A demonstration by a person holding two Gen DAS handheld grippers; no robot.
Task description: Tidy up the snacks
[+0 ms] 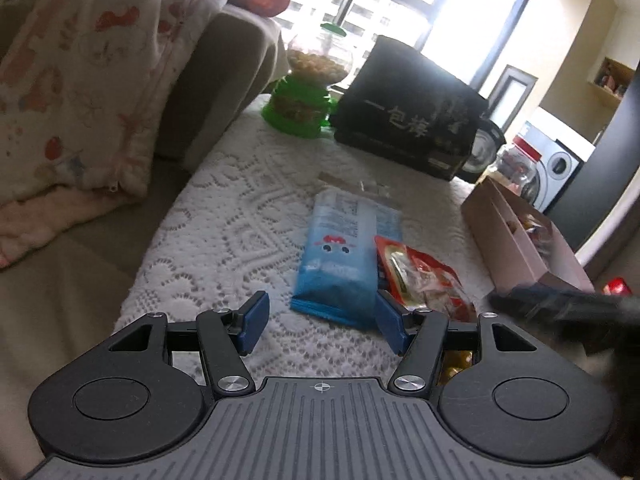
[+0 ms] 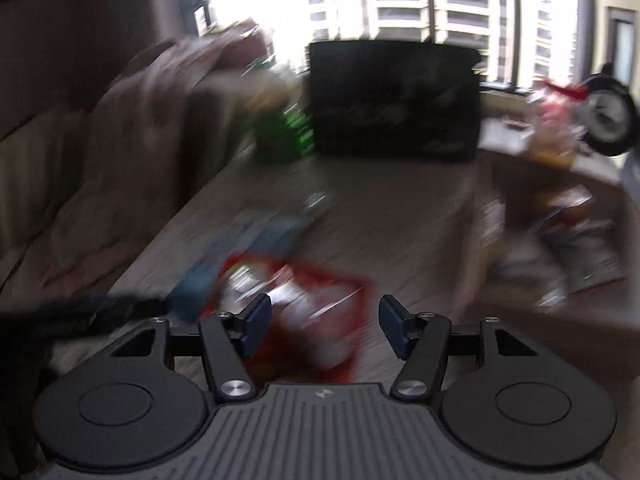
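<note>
A blue snack packet (image 1: 344,256) lies on the white lace tablecloth (image 1: 224,216), with a red snack packet (image 1: 424,280) touching its right side. My left gripper (image 1: 322,324) is open and empty, just in front of the blue packet's near end. The right wrist view is blurred by motion. My right gripper (image 2: 322,326) is open, hovering over the red packet (image 2: 308,308), with the blue packet (image 2: 240,252) to its left. A pink open box (image 1: 516,236) holding several snacks stands at the right; it also shows in the right wrist view (image 2: 560,248).
A black box with white characters (image 1: 408,108) stands at the back of the table. A green-based candy dispenser (image 1: 308,84) is left of it. A sofa with a patterned blanket (image 1: 80,80) borders the table's left side. A jar with a red lid (image 1: 516,164) stands behind the pink box.
</note>
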